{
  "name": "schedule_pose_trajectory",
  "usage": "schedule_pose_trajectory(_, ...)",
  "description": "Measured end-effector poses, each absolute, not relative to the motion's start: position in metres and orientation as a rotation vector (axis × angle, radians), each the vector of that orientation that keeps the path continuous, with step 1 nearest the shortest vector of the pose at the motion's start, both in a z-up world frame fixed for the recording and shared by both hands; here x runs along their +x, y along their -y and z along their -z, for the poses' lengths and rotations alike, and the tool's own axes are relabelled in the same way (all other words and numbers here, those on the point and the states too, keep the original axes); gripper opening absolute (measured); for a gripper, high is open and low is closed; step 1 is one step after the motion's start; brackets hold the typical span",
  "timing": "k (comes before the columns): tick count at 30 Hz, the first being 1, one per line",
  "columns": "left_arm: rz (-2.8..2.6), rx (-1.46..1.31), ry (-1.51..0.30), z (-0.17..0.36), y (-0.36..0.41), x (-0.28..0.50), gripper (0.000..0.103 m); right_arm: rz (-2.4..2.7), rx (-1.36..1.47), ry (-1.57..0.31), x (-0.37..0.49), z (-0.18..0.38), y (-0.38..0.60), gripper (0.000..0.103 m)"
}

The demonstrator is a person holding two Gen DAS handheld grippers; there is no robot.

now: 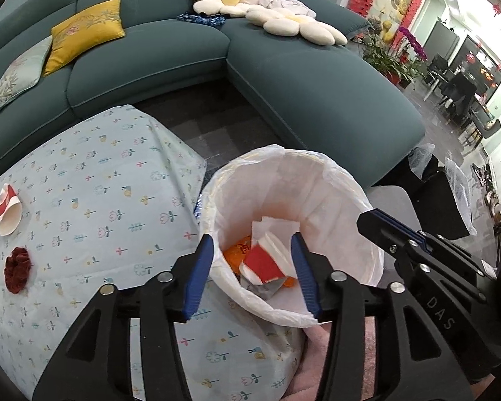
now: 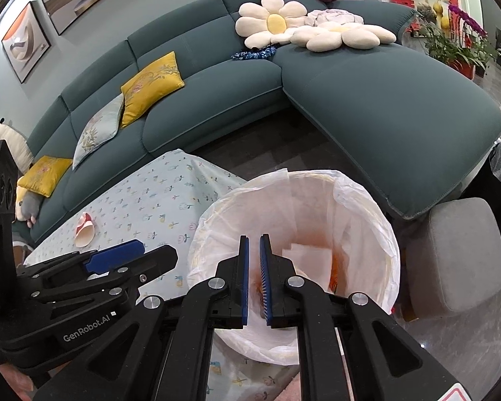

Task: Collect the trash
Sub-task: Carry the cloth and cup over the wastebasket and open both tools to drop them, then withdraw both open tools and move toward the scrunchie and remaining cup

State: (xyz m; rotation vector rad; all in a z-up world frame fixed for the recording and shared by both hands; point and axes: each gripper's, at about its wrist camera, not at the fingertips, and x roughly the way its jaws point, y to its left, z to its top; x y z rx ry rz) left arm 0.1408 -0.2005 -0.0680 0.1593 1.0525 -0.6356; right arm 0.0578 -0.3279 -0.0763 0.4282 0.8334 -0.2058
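The left gripper [image 1: 255,274] hangs wide open over the trash bin [image 1: 334,180], holding nothing. The right gripper [image 2: 254,267] is above the same bin [image 2: 367,200], its jaws almost closed with only a thin gap and nothing between them. In the bin lie a red paper cup [image 1: 262,262] and white tissues [image 1: 277,227]. On the table's flowered cloth [image 1: 100,200], near its left edge, lie a crushed paper cup [image 1: 8,214] and a dark red scrunchie [image 1: 16,269]. Behind stands a teal sofa [image 1: 284,77].

Left tongs [image 1: 255,274] agape, right tongs [image 2: 254,277] near-closed.
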Motion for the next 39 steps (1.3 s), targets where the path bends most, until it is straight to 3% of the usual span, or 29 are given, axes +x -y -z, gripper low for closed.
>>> schedule_pose_trajectory(7,0.604,0.134,-1.048,0.066,0.183,0.146,0.049,0.187,0.409,-0.834,0.064,0.071,0.315,0.011)
schedule_pose_trajectory(11,0.584,0.116,-1.042,0.063,0.17,0.148,0.049,0.178,0.393,-0.83,0.067,0.067,0.305,0.023)
schedule_pose_trajectory(39,0.32,-0.073,-1.052,0.073,0.003,0.183,0.051,-0.028,0.248,-0.898,0.119,0.066,0.166,0.023)
